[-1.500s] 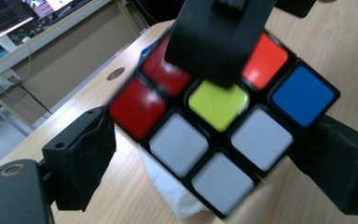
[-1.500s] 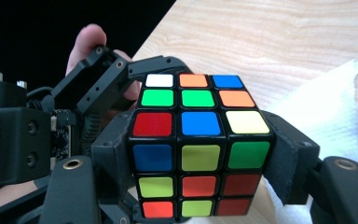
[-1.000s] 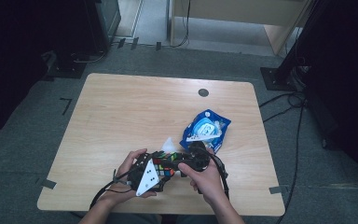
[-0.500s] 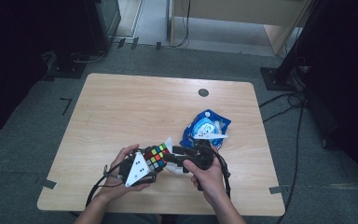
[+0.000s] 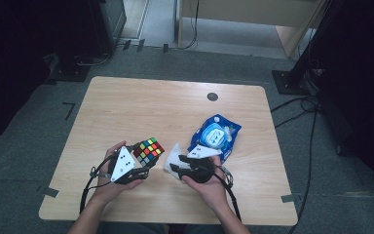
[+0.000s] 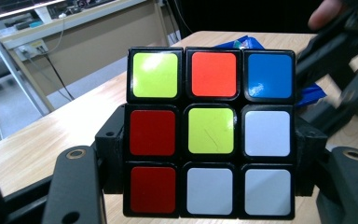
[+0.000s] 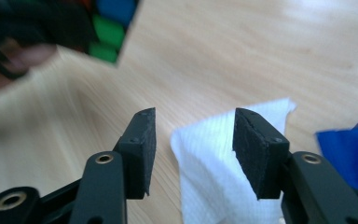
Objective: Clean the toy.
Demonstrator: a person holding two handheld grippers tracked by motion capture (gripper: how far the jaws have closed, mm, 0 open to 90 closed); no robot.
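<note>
Your left gripper (image 5: 139,168) clamps the glossy cube (image 5: 149,150) at lower centre-left. Your right gripper (image 7: 193,154), jaws just narrowing yet unclenched, straddles an embossed white tissue (image 7: 214,158) beside a crinkled blue packet (image 5: 215,136).

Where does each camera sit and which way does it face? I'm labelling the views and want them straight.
High view: above the person's side, facing forward and down on the table; forearms, left gripper, right gripper.
Left gripper view: on the left gripper, facing the Rubik's cube clamped between its jaws.
Right gripper view: on the right gripper, facing down at the white tissue; jaws apart, just closing.
Shared: all three show the cube and the blue packet.
</note>
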